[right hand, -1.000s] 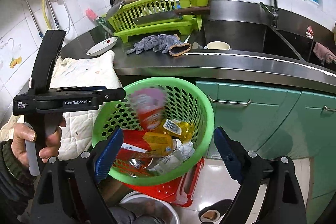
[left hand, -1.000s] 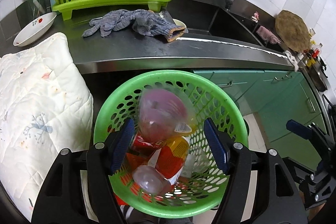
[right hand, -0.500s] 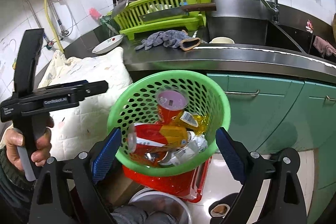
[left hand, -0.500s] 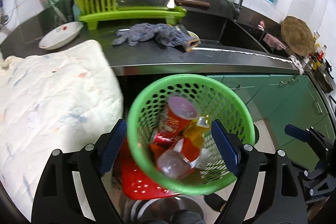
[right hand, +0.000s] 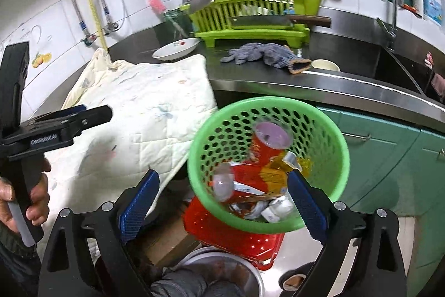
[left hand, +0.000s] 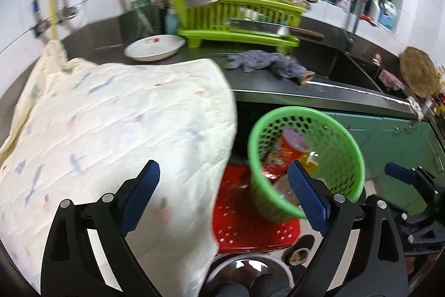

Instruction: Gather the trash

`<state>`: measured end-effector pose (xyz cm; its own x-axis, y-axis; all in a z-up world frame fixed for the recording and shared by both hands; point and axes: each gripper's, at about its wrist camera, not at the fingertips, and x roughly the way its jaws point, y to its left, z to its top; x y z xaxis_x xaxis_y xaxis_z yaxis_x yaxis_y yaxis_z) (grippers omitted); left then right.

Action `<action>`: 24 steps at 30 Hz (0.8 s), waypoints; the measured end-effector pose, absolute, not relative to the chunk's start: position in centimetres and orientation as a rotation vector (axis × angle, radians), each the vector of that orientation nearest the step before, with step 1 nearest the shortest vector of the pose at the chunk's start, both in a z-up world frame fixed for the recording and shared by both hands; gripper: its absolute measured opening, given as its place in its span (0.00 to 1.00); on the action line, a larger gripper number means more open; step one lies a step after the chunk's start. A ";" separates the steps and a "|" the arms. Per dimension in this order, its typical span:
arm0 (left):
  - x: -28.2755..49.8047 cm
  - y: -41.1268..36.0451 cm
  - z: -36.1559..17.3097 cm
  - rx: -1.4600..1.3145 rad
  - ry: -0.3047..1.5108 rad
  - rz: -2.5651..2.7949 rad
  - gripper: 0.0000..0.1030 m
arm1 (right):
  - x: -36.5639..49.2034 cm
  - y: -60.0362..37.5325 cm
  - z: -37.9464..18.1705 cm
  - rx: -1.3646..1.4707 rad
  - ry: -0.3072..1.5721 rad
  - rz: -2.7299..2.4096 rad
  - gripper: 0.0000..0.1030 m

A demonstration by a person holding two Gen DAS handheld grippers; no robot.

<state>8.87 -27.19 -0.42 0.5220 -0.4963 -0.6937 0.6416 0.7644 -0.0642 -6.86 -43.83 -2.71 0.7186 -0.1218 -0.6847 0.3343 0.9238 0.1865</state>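
Now, change: against the frames of a second ago, both of my views have swung away from the green perforated basket (right hand: 268, 166); it lay centred between the left jaws then, and now sits low and right in the left wrist view.
Left gripper (left hand: 224, 198): jaws have just been opening; they stand spread wide, nothing between the pads, with the quilted cloth (left hand: 116, 130) behind them.
Right gripper (right hand: 222, 203): jaws have also just been opening; released, gripping nothing, the basket's near rim showing between the tips.
Trash: red snack tube (right hand: 267, 144), yellow-and-red wrappers and a clear cup (right hand: 222, 184) lie inside the basket, which leans, mouth tilted toward the camera, over a red plastic crate (right hand: 236, 235) on the floor.
Basket relative to jaws: below and beyond both pairs, apart from every pad; the left gripper's right finger (left hand: 307, 198) overlaps its wall in view only.
Meaning for the task: I judge the last piece delivered; both hands are free to seek more.
Countertop (right hand: 250, 74): grey gloves (right hand: 264, 54), white dish (right hand: 176, 48); no obvious trash seen there.
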 end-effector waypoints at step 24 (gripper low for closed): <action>6.7 -8.0 0.6 0.132 0.718 -0.317 0.94 | -1.8 -33.0 -1.0 0.209 0.744 -0.086 0.89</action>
